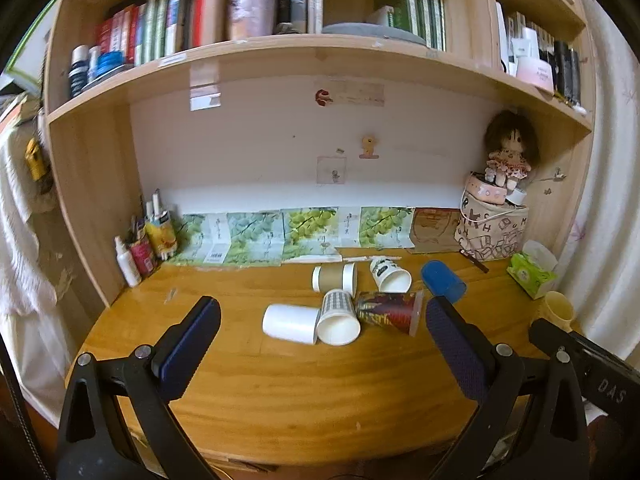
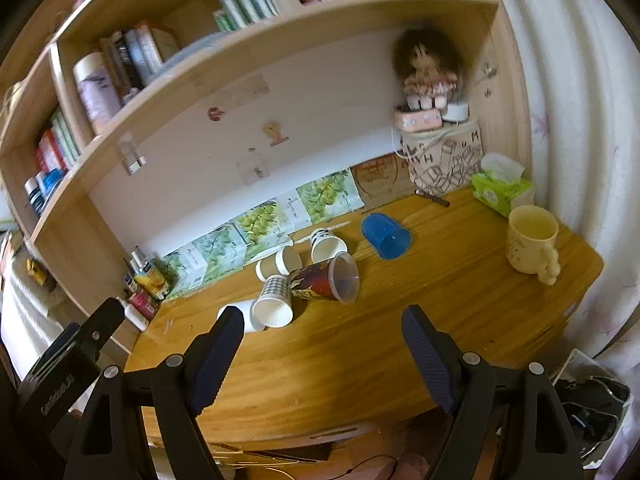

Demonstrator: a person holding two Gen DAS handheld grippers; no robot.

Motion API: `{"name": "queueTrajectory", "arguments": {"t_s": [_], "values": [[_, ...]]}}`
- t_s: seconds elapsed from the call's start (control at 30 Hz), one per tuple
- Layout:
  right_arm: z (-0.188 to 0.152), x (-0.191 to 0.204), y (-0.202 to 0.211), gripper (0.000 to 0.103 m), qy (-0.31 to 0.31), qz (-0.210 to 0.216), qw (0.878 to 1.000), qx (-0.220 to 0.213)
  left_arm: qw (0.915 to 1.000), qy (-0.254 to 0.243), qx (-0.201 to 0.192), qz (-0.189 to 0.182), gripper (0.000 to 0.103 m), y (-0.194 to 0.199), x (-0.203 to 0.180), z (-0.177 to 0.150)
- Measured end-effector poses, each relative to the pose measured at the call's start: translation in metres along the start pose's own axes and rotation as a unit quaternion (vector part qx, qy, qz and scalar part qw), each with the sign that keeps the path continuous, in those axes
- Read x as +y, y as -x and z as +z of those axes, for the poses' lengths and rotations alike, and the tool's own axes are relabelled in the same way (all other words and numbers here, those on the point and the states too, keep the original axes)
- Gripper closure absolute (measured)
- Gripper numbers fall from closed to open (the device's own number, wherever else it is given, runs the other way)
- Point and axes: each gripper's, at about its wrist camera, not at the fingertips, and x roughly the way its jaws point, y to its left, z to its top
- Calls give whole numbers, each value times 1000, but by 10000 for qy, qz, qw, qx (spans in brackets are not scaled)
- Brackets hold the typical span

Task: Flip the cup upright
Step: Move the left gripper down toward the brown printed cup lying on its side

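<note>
Several cups lie on their sides in the middle of the wooden desk [image 1: 280, 392]: a plain white cup [image 1: 290, 323], a grid-patterned white cup [image 1: 339, 318], a red and yellow printed cup [image 1: 388, 311], a brown-sleeved cup [image 1: 334, 279], a black-and-white cup [image 1: 390, 275] and a blue cup [image 1: 443, 281]. The right wrist view shows the same cluster, with the grid cup [image 2: 273, 304], the printed cup [image 2: 326, 282] and the blue cup [image 2: 386, 236]. My left gripper [image 1: 320, 320] is open and empty, short of the cups. My right gripper [image 2: 322, 326] is open and empty, above the desk's front part.
A yellow mug [image 2: 532, 240] stands upright at the desk's right edge beside a green tissue pack [image 2: 502, 190]. A printed bag [image 1: 492, 232] with a doll [image 1: 508, 152] stands at the back right. Small bottles [image 1: 146, 240] stand at the back left. A bookshelf hangs overhead.
</note>
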Motion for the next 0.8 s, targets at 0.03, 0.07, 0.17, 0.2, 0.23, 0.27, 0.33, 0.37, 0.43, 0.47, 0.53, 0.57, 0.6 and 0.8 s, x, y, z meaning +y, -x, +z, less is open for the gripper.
{"name": "queueTrajectory", "arguments": {"t_s": [0.03,0.07,0.17,0.2,0.23,0.27,0.33,0.37,0.43,0.47,0.53,0.57,0.6,0.8], "values": [[4,-2,-7,21,-35,17,10000,33,10000,-52,-10,-7,1,-6,-3,3],[9,-4,-14,21,-71,33,9999,70,9999,-113,-26,-11,1,-13,-7,6],[22,-10,-37,21,-156,127,9996,173,9996,-290,-38,41,1,-32,-18,14],[27,-11,-44,21,-171,150,9995,195,9993,-370,-31,50,1,-40,-23,17],[32,-12,-51,21,-187,180,9994,221,9991,-416,-12,53,1,-45,-26,19],[37,-13,-58,21,-203,211,9993,244,9989,-462,26,52,1,-53,-30,21],[47,-16,-71,21,-239,275,9989,298,9986,-514,79,40,1,-63,-35,25],[52,-19,-77,21,-275,309,9986,324,9984,-547,103,47,1,-69,-37,27],[63,-23,-91,21,-381,386,9977,395,9980,-610,142,55,1,-78,-41,31],[66,-25,-96,21,-421,412,9974,418,9978,-645,167,53,1,-84,-44,33],[75,-29,-108,21,-516,469,9963,494,9972,-719,212,45,1,-93,-49,37],[79,-31,-113,21,-548,488,9959,523,9966,-784,237,44,1,-98,-52,40],[82,-33,-117,21,-590,507,9954,551,9959,-861,269,42,1,-103,-55,42],[105,-43,-144,21,-706,553,9932,743,9923,-1145,457,79,1,-131,-62,57]]}}
